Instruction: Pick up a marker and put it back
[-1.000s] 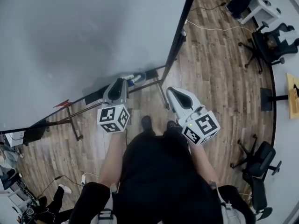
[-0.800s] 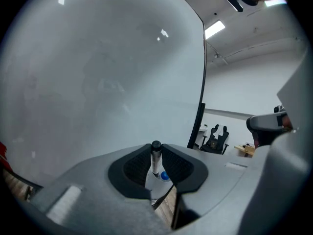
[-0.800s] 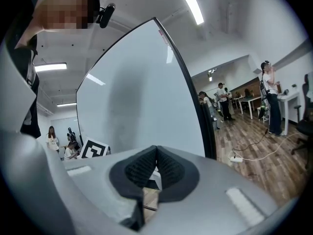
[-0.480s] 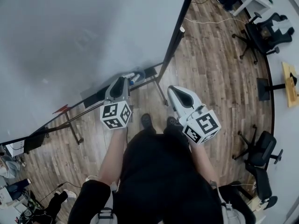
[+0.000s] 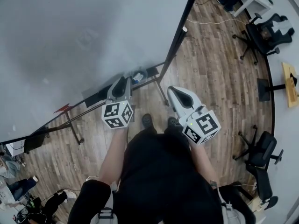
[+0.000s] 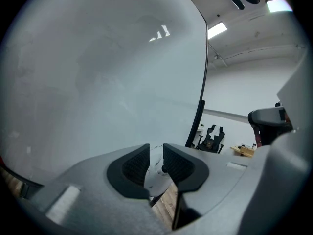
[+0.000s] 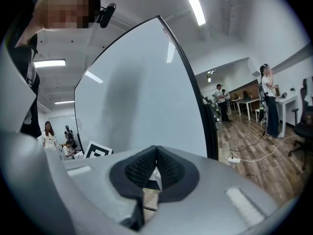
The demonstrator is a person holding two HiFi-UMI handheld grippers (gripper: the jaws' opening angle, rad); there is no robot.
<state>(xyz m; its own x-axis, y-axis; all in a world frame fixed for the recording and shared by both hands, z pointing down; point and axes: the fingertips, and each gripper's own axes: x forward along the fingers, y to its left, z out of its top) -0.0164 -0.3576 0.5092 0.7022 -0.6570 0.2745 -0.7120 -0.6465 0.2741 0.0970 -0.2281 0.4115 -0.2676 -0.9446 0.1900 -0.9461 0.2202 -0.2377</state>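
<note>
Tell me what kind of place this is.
Probably an open office or lab workspace: a big standing whiteboard, swivel office chairs, and wood-plank flooring running across a wide room.

Black top (image 5: 161, 171), dark shoes (image 5: 147, 121). Left gripper (image 6: 155, 154), right gripper (image 7: 156, 155): grey shells, black ribbed fingers (image 6: 131, 169), white cubes (image 5: 117, 115) bearing black square markers.

**Wood-plank floor** (image 5: 219, 69): bears the whiteboard's black stand (image 5: 72, 125), one black office chair (image 5: 266, 34) at upper right, a second chair (image 5: 259, 160) at lower right, and a white cable (image 5: 205, 22).

**Small tray** (image 5: 145, 72) at the whiteboard's lower edge: holds a blue-and-white item (image 5: 137, 80), too small to name.
</note>
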